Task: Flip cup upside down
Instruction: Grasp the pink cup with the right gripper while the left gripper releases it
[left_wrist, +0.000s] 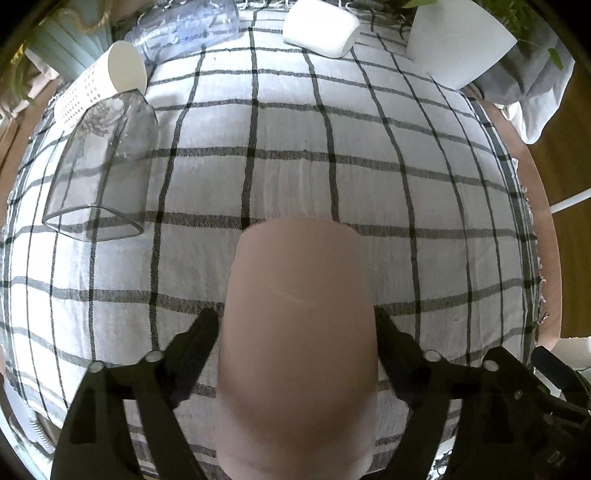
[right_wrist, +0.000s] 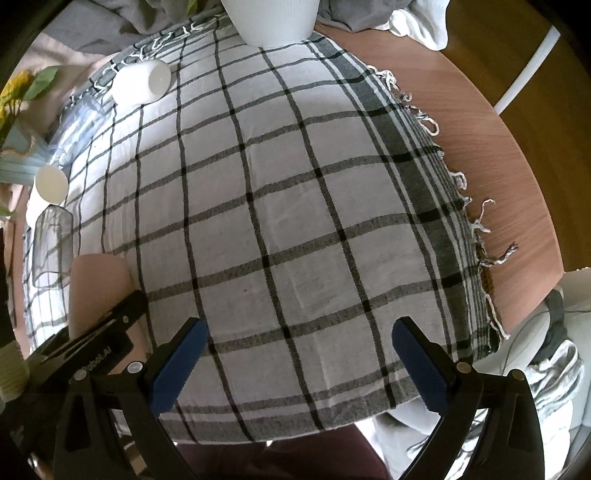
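Table (right_wrist: 509, 155): a round wooden top, bare along its right edge and otherwise covered.
Cloth (left_wrist: 295, 155): a white tablecloth with a black check and a fringed edge, spread over most of the table.
Planter (left_wrist: 458, 40): a white pot stood at the far edge of the cloth, with green leaves behind it.
Pink cup (left_wrist: 299, 332): it stood on the cloth directly in front of the left wrist camera, its closed flat end facing up.
Left gripper (left_wrist: 299, 325): its two black fingers pressed against opposite sides of the pink cup, pinching it.
Right gripper (right_wrist: 299, 347): its blue-padded fingers were spread wide over bare cloth, holding nothing.
Clear glass (left_wrist: 99, 162): it lay tipped on the cloth to the left, well apart from the pink cup.
Perforated cup (left_wrist: 99, 88): white, lying on its side just behind the clear glass.
White cup (left_wrist: 321, 27): it lay on its side near the far edge.
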